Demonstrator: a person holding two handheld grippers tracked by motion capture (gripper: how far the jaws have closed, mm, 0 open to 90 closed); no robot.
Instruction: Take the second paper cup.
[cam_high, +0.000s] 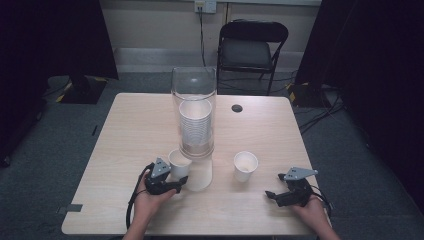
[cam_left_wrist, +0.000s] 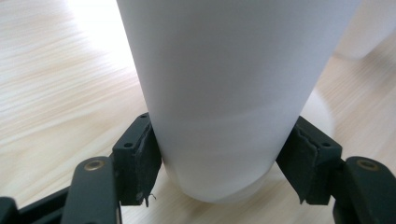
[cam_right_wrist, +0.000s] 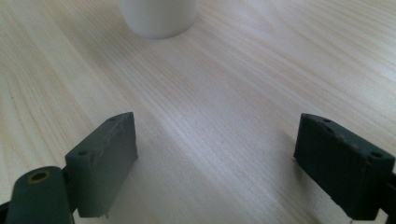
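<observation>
Item: small white paper cup (cam_high: 179, 163), upright at six o'clock of the clear plastic dispenser tube (cam_high: 194, 112), clamped by left gripper (cam_high: 177, 186). Second white paper cup (cam_high: 245, 165) already set at four o'clock. Right gripper (cam_high: 272, 196) idle, jaws apart. Release pending.

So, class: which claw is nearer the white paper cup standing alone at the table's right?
Right. The right claw sits open just short of that cup; the left claw grips another cup farther left.
</observation>
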